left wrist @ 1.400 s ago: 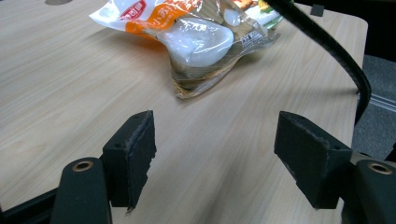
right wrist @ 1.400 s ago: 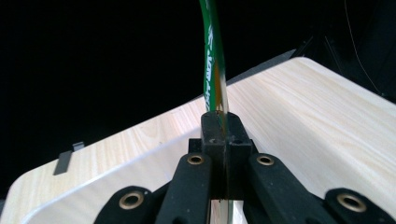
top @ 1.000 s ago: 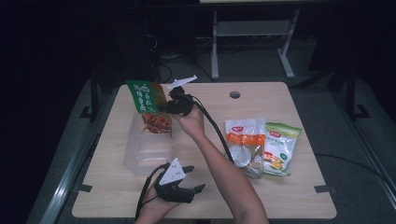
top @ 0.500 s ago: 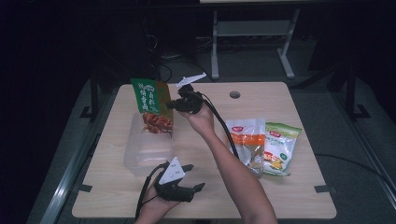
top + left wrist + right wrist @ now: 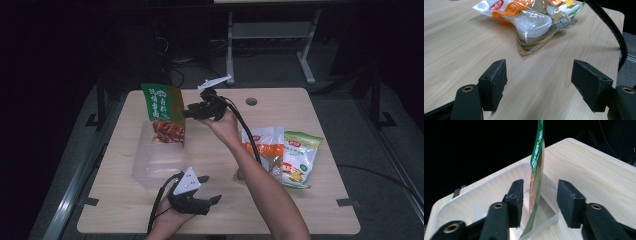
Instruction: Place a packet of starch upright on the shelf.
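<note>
Around green snack bag [image 5: 537, 170], right gripper [image 5: 540, 195] half-open.

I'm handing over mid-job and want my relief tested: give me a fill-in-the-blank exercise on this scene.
1. The green packet stands upright in the clear plastic ____.
2. The right gripper has its jaws ____, the packet's edge between them with neither pad pressing it.
3. The left gripper rests near the table's near edge, holding ____.
4. Right of the forearm, ____ more packets lie flat on the table.

Missing words: container; open; nothing; two
</note>
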Action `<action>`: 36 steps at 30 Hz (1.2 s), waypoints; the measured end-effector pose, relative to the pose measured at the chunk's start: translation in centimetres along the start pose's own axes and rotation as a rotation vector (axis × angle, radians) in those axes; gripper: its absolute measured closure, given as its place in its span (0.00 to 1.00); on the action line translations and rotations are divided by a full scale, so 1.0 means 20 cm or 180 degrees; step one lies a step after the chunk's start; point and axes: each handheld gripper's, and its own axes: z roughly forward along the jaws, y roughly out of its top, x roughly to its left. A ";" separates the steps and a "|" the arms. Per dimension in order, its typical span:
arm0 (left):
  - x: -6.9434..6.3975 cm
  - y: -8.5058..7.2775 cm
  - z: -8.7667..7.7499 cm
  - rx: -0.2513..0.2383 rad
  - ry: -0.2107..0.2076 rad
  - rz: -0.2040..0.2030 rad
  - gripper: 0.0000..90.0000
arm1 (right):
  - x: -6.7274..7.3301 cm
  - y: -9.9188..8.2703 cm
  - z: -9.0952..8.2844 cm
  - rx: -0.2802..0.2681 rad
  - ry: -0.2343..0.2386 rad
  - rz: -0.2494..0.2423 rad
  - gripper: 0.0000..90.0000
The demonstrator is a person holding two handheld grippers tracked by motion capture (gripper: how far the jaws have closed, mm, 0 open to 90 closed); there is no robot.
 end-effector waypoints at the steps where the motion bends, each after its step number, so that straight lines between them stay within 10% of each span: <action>1: 0.00 0.00 0.00 0.0007 -0.0002 -0.0002 0.31 | 0.00 -0.01 -0.02 -0.0001 0.0004 0.0008 0.59; 36: 0.03 0.00 -0.01 -0.0041 0.0010 -0.0091 0.31 | -0.04 -0.28 -0.45 0.0375 -0.0209 0.0111 0.39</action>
